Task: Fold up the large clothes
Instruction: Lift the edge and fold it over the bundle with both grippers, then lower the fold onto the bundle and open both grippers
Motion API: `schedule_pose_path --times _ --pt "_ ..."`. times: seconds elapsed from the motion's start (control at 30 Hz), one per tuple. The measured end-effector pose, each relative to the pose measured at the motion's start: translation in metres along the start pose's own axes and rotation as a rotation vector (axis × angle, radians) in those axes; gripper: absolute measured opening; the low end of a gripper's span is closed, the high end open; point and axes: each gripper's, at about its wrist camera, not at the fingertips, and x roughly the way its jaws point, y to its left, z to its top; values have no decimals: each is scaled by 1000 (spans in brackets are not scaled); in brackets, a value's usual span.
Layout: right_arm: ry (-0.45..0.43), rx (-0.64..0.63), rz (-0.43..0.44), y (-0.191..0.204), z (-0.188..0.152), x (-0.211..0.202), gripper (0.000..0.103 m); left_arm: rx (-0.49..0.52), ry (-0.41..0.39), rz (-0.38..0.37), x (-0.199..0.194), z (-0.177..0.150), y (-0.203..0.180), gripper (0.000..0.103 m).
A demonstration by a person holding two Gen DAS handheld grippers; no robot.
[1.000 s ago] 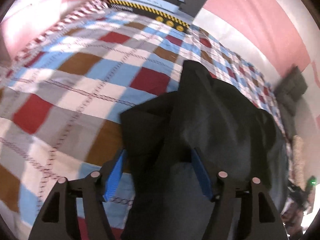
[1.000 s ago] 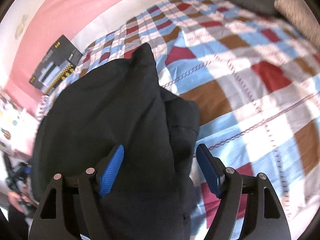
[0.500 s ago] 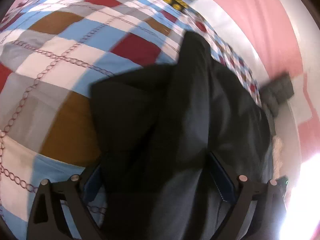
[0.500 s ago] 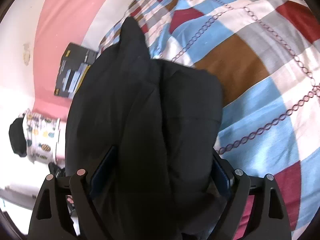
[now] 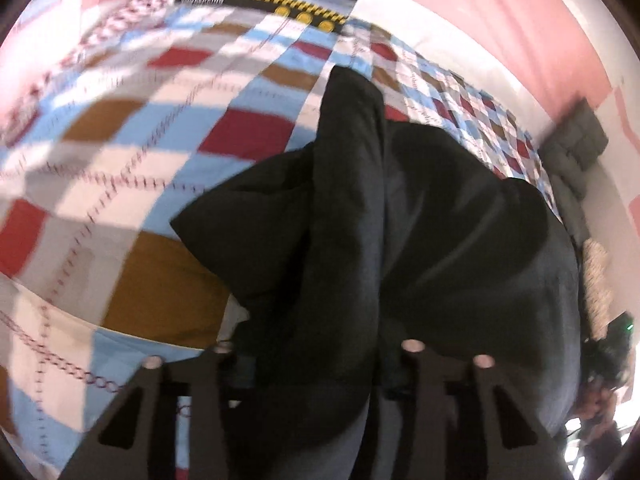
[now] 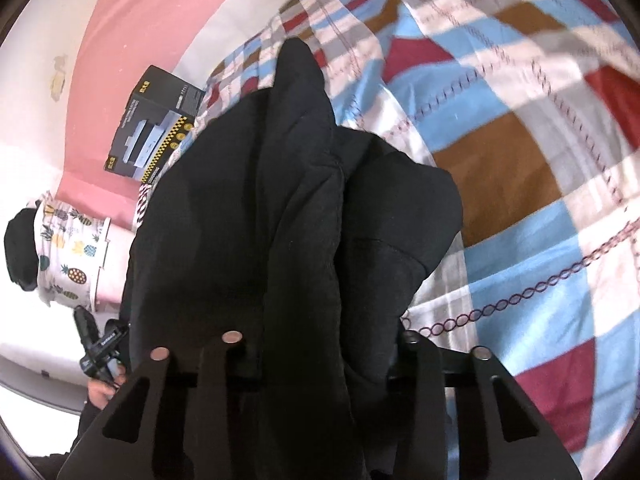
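One black padded garment lies bunched on the bed's checked quilt of red, brown, blue and white squares, its cloth rising into a peaked fold at the far end and draping back over both tools. Surface matte, with broad soft creases and one stitched seam visible in the right wrist view. Two claws are present, one per view: the left claw and the right claw, each with the black cloth heaped between and over its fingers, whose tips are hidden; whether either is closed on the cloth cannot be told. One dark printed cardboard box with a yellow-and-black stripe stands against the pink wall beyond the quilt's edge.
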Motion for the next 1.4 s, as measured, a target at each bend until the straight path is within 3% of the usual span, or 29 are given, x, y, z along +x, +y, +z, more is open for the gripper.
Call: schedule_pose_path --times 0.13,0.37,0.67,1.1,1.4 --pt "-39 -36 7 21 5 -21 33 13 -48 -19 -29 9 -7 30" --pt "-91 -109 34 62 13 -46 32 58 -125 -60 -71 27 -19 29" --pt "-107 -163 87 104 34 -40 32 62 -211 -59 -107 64 -13 29" --pt "-88 -270 149 193 85 29 32 36 -315 20 -127 144 39 29" --pt "-57 -280 161 223 115 99 33 27 -323 57 -92 198 80 29"
